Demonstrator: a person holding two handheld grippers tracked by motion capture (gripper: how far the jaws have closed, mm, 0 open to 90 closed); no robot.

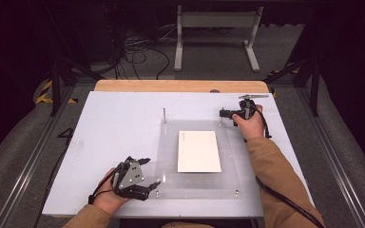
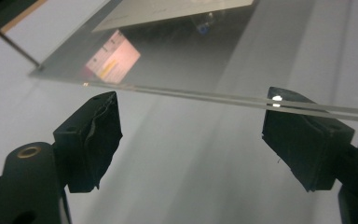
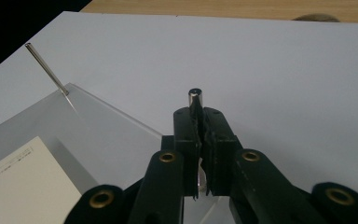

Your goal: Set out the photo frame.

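A wooden strip (image 1: 180, 86) runs along the desk's far edge. Beyond it, on the grey floor, stand a white metal frame (image 1: 217, 28) and tangled black cables (image 1: 138, 52).

clear plate (image 1: 168, 156): transparent plastic, glossy, smooth, mirror-like from the left gripper view
card (image 1: 198, 151): cream paper, matt
pin (image 3: 195, 98): polished metal, shiny, pinched in the right gripper (image 3: 199, 116)
thin rod (image 1: 164, 115): bright metal
tabletop (image 1: 119, 123): white, matt, smooth; bare wood strip along the upper edge
left gripper (image 2: 191, 135): black matt plastic, rough worn rubbery pads, brass-coloured rivets
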